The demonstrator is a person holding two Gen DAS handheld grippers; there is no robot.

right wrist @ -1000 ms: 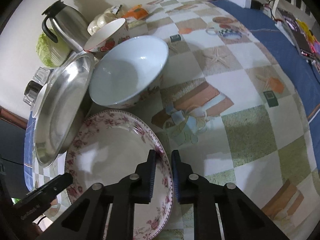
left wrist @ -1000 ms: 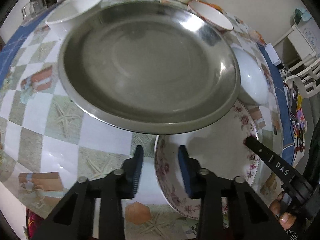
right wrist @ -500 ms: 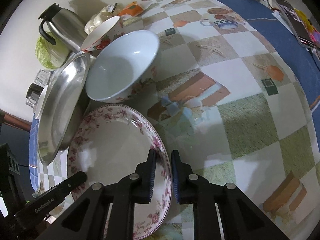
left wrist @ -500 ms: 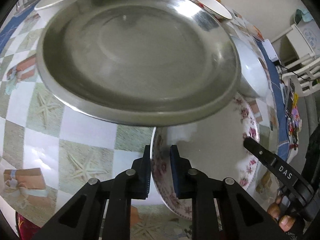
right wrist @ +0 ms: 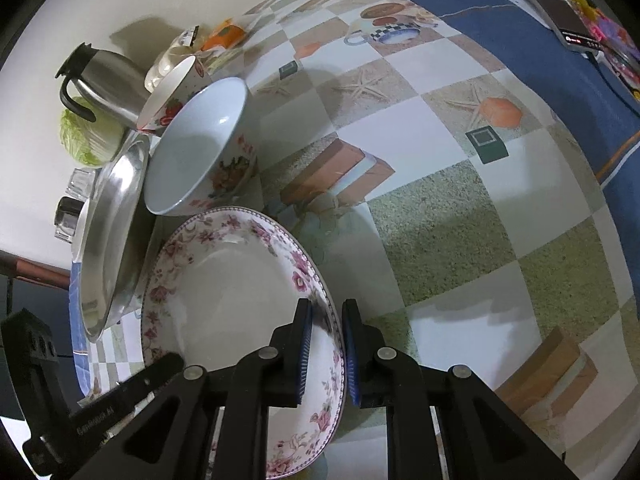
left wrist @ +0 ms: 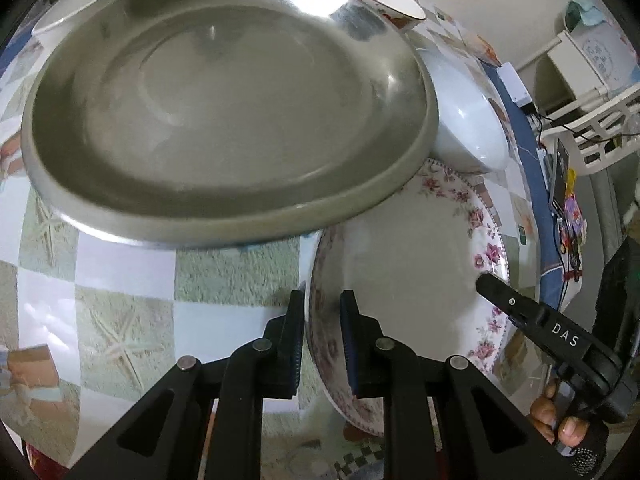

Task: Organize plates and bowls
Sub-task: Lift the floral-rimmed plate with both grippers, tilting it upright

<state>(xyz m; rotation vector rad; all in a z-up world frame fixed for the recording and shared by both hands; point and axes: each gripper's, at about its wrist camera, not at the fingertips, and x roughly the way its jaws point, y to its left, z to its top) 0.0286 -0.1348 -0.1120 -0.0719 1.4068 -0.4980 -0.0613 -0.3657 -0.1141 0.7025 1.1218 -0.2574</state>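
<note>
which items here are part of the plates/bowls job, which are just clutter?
Job:
floral plate, pinched at opposite rims by left hand-held gripper and right hand-held gripper
steel plate
white bowl
strawberry bowl

Clutter:
thermos jug
cabbage
glass cups
phone

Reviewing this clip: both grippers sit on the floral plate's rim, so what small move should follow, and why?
Probably lift the floral plate slightly, level. The left gripper and right gripper clamp opposite rims, and the steel plate overlaps its far edge.
</note>
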